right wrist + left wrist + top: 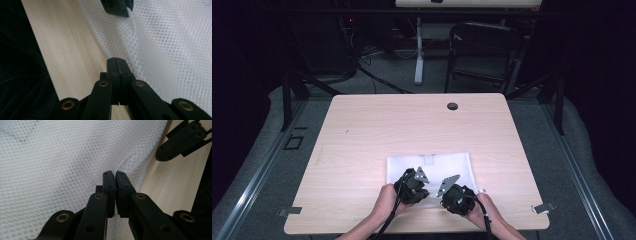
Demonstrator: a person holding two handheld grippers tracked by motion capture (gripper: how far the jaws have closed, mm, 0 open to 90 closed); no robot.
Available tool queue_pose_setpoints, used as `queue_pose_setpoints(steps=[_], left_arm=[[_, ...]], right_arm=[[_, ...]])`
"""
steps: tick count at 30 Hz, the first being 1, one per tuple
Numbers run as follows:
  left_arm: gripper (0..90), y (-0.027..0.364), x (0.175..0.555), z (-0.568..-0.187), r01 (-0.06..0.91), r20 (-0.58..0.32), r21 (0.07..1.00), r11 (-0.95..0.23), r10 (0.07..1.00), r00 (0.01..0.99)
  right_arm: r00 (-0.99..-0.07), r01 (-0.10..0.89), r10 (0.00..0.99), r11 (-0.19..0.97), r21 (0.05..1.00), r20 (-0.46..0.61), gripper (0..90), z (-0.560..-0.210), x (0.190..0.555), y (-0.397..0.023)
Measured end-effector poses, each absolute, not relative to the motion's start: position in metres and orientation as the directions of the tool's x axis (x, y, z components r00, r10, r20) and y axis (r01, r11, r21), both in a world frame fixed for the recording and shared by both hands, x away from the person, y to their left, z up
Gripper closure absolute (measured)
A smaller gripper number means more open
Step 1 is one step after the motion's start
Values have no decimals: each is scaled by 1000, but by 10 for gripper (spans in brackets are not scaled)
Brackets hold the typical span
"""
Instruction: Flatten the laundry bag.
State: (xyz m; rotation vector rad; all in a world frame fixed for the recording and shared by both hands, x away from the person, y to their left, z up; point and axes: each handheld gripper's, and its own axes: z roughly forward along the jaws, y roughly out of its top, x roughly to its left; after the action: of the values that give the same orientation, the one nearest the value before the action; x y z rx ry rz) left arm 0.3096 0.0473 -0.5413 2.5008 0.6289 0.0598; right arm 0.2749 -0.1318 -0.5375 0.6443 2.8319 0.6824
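1. Lying flat near the front edge of the table, the white mesh bag is gripped along its near edge by both tools.
2. The left gripper is seen with its jaws pressed together on a pinched ridge of mesh, so a fold of the bag is held.
3. The right gripper is closed at the very border of the bag; mesh appears to be caught between the jaws, though the view is too tight for the depth of the bite to be judged, and perhaps only a few threads are held.
4. A slip on the right side is judged the main risk: if the bag is lifted or pulled with so shallow a bite, the edge could be dragged free and the bag left hanging from 1 corner.
5. A tear is possible if the 2 grippers are drawn apart sharply, since the load would be carried by small pinched spots of open weave.
6. Both layers may have been caught together on either side; the mouth would then be kept shut when the bag is raised.
7. The bag could be swept off the front edge of the table if it is pulled toward the person, because the grippers already sit close to that edge.
8. The 2 grippers are near each other, so a knock between them could be caused by any inward turn.
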Motion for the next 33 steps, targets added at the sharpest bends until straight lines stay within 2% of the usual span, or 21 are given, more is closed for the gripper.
queue_pose_setpoints(steps=[9,14,33], left_arm=[[872,48,310,-541,423,-92,529,-736,446,890],[874,48,308,-540,414,-90,526,-743,435,896],[877,51,312,-535,447,-99,557,-700,478,873]], right_arm=[[-890,337,439,813,474,-120,900,-549,279,-125],[-891,348,441,814,464,-105,900,-558,281,-121],[-898,346,431,816,464,-87,900,-558,282,-123]])
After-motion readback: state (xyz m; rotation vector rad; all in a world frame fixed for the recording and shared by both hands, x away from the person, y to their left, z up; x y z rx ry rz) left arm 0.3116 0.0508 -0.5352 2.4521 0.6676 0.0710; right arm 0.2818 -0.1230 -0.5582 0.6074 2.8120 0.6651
